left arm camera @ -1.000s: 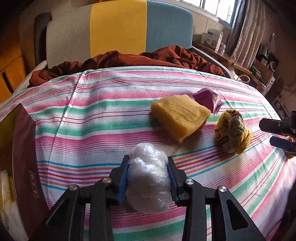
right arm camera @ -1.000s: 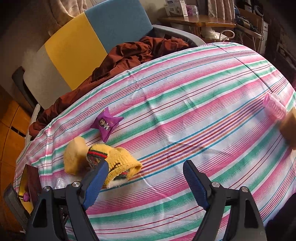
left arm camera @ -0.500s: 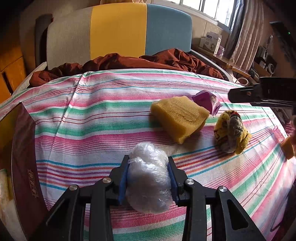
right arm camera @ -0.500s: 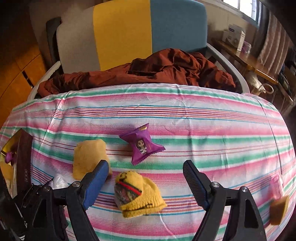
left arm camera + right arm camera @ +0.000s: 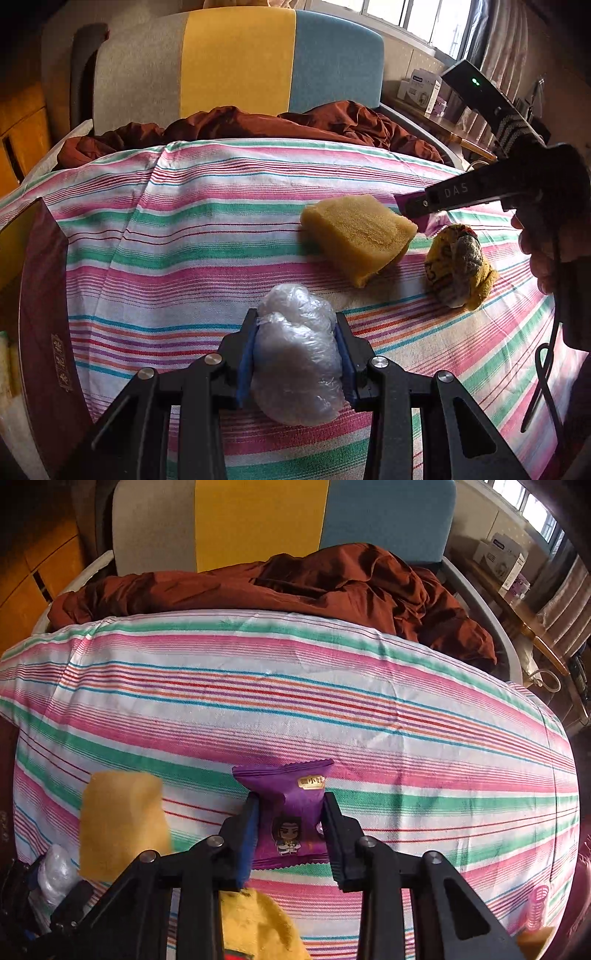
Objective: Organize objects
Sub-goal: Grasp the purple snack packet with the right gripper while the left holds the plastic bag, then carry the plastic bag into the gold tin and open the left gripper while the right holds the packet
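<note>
Both grippers grip: left gripper (image 5: pixel 297 360) clamps the plastic wad (image 5: pixel 297 350); right gripper (image 5: pixel 290 823), angled steeply down at the striped sheet (image 5: pixel 332 709), has just closed on the purple packet (image 5: pixel 286 805), sponge (image 5: pixel 120 823) at nine o'clock.

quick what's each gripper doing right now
left gripper: shut on the plastic wad.
right gripper: jaws have just been closing, pads now pressed on the purple snack packet.

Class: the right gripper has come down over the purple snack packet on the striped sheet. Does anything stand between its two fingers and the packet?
Nothing visible does. The right gripper has just been closing, and its fingers now sit on both sides of the purple snack packet. The sponge lies off to the left.
</note>
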{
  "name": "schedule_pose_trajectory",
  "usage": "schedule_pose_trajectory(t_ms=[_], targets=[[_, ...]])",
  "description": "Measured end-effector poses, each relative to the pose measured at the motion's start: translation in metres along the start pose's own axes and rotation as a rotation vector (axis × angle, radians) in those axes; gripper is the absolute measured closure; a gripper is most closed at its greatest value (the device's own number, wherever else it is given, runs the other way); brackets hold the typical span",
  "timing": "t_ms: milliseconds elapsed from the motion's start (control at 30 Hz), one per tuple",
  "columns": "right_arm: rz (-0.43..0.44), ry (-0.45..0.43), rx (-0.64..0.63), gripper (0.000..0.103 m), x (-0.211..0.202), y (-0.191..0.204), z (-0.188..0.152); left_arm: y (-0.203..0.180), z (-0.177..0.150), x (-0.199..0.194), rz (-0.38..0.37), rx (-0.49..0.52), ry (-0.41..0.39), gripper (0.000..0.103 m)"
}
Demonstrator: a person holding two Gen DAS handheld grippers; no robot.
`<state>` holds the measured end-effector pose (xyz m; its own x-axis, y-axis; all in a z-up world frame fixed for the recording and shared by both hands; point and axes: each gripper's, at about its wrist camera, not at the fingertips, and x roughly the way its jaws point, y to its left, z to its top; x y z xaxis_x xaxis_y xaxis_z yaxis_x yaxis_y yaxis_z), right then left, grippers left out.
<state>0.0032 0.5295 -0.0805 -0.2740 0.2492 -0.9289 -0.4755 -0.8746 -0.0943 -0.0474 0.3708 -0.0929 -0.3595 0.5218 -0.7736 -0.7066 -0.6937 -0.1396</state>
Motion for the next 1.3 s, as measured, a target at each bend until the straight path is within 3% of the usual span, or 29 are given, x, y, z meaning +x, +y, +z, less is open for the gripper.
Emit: schedule_pose_trajectory(t_ms=[300,500,600,667,733,833,1033,1300], targets=[[-0.091,0.095,0.213,0.071,-0.027,-0.066,-0.088,-0.007,0.001,0.001,0.031,0.033,-0.003,0.063],[-0.028,0.104,0.241,0.071,-0.047,-0.040,-0.133,-0.015,-0.003,-0.001,0.064,0.080,0.009,0.065],[0.038,0.078,0.203,0.071,-0.049,-0.017,-0.132,-0.022,-0.012,-0.009,0.072,0.097,0.015,0.066],[0.026,0.065,0.144,0.071,-0.051,0.001,-0.132,-0.029,-0.021,-0.016,0.074,0.122,0.019,0.066],[0.128,0.053,0.121,0.072,-0.053,0.014,-0.134,-0.037,-0.033,-0.023,0.073,0.162,0.011,0.066],[0.168,0.042,0.025,0.072,-0.056,0.038,-0.135,-0.042,-0.046,-0.032,0.069,0.187,0.002,0.066],[0.199,0.046,-0.016,0.070,-0.051,0.049,-0.134,-0.043,-0.061,-0.045,0.063,0.200,0.000,0.066],[0.150,0.033,-0.073,0.069,-0.050,0.063,-0.143,-0.043,-0.065,-0.050,0.063,0.207,0.005,0.066]])
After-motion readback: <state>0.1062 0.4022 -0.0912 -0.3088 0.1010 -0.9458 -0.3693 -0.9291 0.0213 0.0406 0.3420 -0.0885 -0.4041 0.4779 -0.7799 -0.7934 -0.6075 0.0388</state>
